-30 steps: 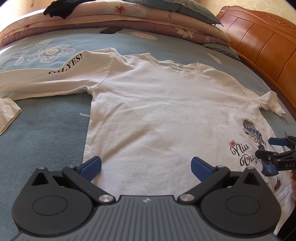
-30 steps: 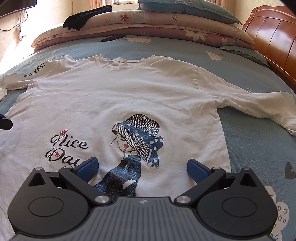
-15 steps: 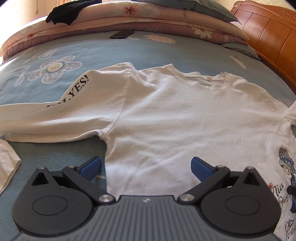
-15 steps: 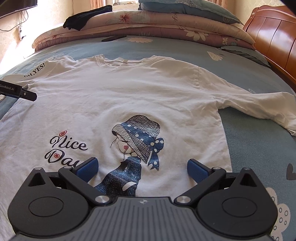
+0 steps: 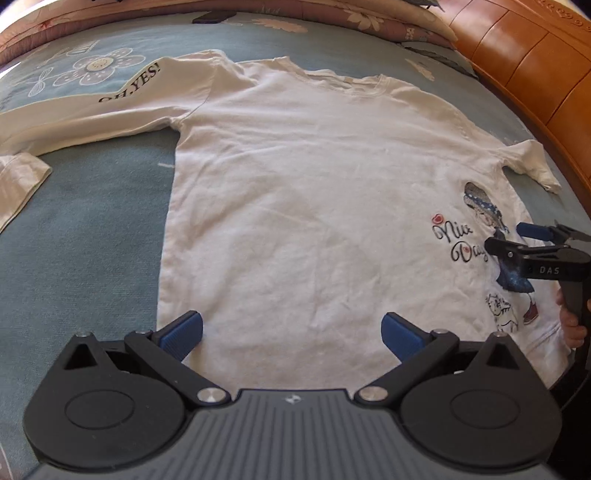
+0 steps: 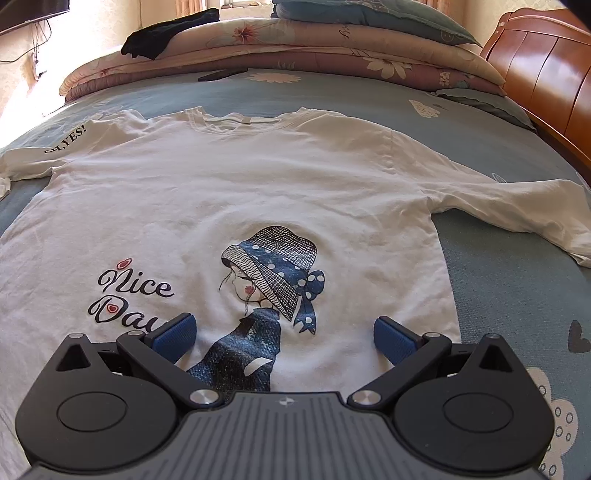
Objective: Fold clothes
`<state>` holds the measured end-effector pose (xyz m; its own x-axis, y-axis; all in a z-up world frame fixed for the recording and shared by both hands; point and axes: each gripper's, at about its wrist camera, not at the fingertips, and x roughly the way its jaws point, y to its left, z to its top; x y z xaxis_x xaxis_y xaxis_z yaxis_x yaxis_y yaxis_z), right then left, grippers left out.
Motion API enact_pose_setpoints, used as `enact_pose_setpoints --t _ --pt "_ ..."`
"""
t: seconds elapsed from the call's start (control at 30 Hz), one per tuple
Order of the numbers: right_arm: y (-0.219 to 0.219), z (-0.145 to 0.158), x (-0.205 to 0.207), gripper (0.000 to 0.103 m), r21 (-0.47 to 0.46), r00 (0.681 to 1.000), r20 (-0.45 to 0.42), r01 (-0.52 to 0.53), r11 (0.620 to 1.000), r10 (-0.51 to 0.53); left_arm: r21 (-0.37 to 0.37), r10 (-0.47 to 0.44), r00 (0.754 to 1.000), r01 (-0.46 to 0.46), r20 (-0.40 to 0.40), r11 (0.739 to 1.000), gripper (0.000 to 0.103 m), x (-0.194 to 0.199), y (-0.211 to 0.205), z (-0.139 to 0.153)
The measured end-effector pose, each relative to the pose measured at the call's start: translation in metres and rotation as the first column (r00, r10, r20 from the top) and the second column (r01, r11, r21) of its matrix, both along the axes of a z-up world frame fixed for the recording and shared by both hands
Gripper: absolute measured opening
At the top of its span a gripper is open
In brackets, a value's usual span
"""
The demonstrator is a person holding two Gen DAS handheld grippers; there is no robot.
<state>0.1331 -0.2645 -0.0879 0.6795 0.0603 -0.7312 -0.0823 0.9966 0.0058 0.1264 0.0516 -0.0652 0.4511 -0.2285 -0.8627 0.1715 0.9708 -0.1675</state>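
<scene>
A white long-sleeved shirt [image 5: 314, 206] lies flat and face up on the bed, neckline far from me. Its print shows a girl in a blue hat [image 6: 273, 266] and the words "Nice Day" [image 6: 129, 295]. The left sleeve [image 5: 110, 107] reads "OH,YES!" and its cuff [image 5: 18, 181] bends back toward me. My left gripper [image 5: 291, 332] is open above the shirt's lower left part, holding nothing. My right gripper [image 6: 282, 334] is open over the print near the hem; it also shows as the right gripper [image 5: 532, 236] at the edge of the left wrist view.
The shirt rests on a blue floral bedspread [image 6: 517, 295]. Folded quilts and pillows [image 6: 295, 44] are stacked at the far side, with a dark garment [image 6: 170, 33] on top and a dark phone [image 6: 221, 74] in front. A wooden headboard [image 5: 535, 62] runs along the right.
The left gripper swung away toward the left sleeve and has come back over the shirt's lower left part. The right gripper stayed nearly still. Both remain open.
</scene>
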Motion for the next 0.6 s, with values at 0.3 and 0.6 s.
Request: enact_pose_setpoints --t 0.3,0.6 --pt "0.0 0.0 -0.001 0.103 -0.001 1.0 -0.006 0.006 1.0 -0.006 -0.201 0.07 0.996 -0.081 -0.061 0.976 0.102 -0.04 0.016 0.013" --pt "0.001 0.001 -0.002 0.103 -0.004 1.0 -0.013 0.015 1.0 -0.015 -0.158 0.171 0.982 -0.183 -0.086 0.97 0.102 -0.063 0.027 0.012"
